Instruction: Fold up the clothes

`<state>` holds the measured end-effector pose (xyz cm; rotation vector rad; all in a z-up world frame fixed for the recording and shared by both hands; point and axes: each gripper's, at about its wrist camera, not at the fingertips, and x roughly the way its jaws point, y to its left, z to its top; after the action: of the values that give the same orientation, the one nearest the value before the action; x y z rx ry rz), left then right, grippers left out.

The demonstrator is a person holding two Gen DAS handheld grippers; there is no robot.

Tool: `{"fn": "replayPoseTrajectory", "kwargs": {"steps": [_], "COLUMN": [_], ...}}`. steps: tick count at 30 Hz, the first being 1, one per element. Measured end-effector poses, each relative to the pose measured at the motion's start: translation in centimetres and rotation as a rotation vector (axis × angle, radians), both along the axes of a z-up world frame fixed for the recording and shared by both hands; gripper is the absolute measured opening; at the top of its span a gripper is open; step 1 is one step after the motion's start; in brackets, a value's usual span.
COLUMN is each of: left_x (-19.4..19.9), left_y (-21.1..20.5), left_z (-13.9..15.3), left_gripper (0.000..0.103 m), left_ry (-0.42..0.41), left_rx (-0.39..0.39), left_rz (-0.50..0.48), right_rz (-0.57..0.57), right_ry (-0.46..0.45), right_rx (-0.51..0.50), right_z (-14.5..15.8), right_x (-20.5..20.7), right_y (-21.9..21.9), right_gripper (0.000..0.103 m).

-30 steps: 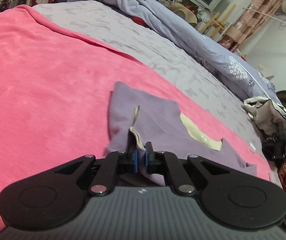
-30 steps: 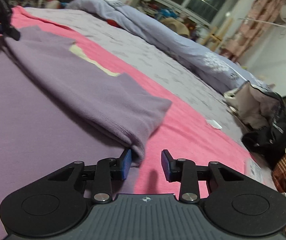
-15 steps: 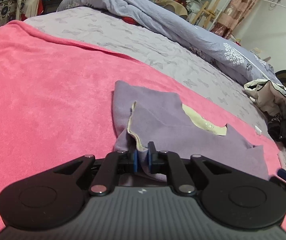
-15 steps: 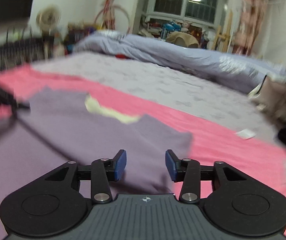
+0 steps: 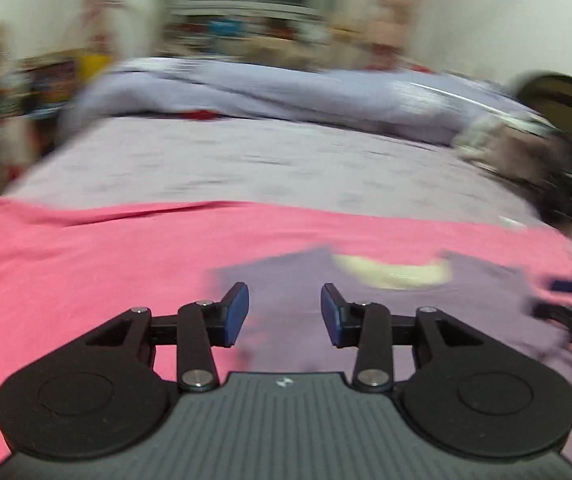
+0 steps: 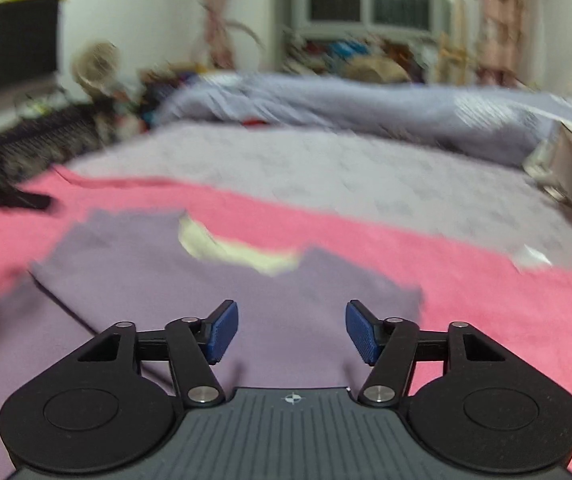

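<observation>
my left hand-held gripper [image 5: 284,314] and right hand-held gripper [image 6: 292,332] both hover with jaws apart and empty over the purple shirt [image 6: 221,300], which lies flat on the pink blanket [image 6: 486,280] just ahead, collar away from me, the right one nearer its middle.

You have the folded purple knit garment [image 6: 213,292] lying flat on the pink terry blanket [image 6: 486,280], directly ahead of both grippers. Your left gripper [image 5: 284,314] sits over its left part, your right gripper [image 6: 292,332] over its right part — jaws parted, nothing between them. Behind the blanket lies the lilac patterned bedsheet [image 6: 326,168], and behind that the bunched pale-blue duvet [image 6: 366,100].
</observation>
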<state>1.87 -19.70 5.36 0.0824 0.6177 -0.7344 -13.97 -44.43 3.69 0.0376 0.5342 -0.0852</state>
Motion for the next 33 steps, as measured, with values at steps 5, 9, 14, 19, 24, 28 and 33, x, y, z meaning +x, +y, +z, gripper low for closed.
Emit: {"fn": "replayPoseTrajectory", "kwargs": {"steps": [5,9,14,19,24,28,33], "left_x": [1.8,2.1,2.5,3.3,3.4,2.9,2.0], "left_y": [-5.5,-5.1,-3.9,-2.3,-1.8,-0.5,0.4], "left_z": [-3.8,-5.2,-5.2,-4.9,-3.8,-2.7,0.3], "left_gripper": [0.048,0.056,0.056,0.056,0.056,0.073,0.092], "left_ry": [0.1,0.054,0.028,0.01,0.013,-0.101,-0.042], "left_rx": [0.129,0.151,0.171,0.191,0.233,0.344,-0.045], "left_rz": [-0.122,-0.132,-0.11,-0.082,0.011,0.244,0.062], "right_rz": [0.095,0.006,-0.152,-0.231,-0.251,-0.263,-0.063], "right_ry": [0.123,0.178,0.174,0.184,0.201,0.106,0.02], "right_rx": [-0.008,0.011,-0.002,0.147,0.066,0.042,0.141], "right_z": [-1.6,-3.5,-3.9,-5.4,-3.7,-1.1,-0.2], "right_x": [4.5,6.0,3.9,3.0,2.9,1.2,3.1], "right_y": [0.1,-1.4,-3.2,-6.6,-5.3,-3.7,-1.2], "right_gripper": [0.07,0.098,0.1,0.103,0.103,0.102,0.101]}}
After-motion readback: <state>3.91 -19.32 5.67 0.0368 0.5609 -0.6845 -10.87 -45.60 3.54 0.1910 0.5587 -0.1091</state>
